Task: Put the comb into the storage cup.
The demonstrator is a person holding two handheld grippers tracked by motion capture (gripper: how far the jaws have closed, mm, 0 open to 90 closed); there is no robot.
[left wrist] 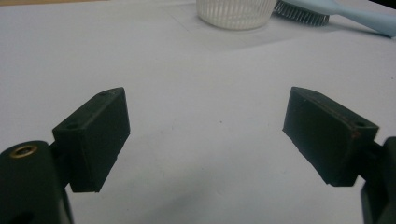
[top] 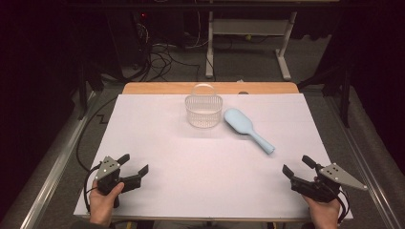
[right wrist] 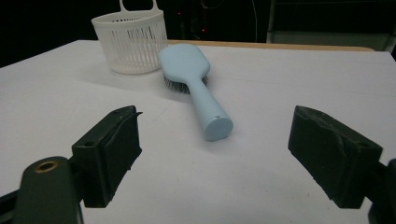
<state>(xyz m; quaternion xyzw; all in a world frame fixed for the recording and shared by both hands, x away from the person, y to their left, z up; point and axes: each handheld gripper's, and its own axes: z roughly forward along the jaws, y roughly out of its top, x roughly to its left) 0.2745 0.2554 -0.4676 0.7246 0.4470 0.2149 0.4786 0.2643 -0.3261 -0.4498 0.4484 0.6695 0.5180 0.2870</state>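
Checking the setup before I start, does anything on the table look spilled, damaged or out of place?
Nothing stands out. The white slatted basket stands upright, and the light blue hairbrush lies bristles down beside it, intact. No spill shows on the white table cover.

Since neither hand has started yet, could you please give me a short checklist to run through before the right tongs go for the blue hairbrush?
1. Right tongs open, nothing between the jaws: ok.
2. Left tongs open and empty: ok.
3. Hairbrush lying flat, bristles down, handle end towards the right tongs: ok.
4. Path from the right tongs to the handle free of other things: ok.
5. White basket upright just left of the brush head; whether the two touch: cannot tell.
6. Basket empty enough to take the brush: cannot tell for sure; it looks empty in the high view.
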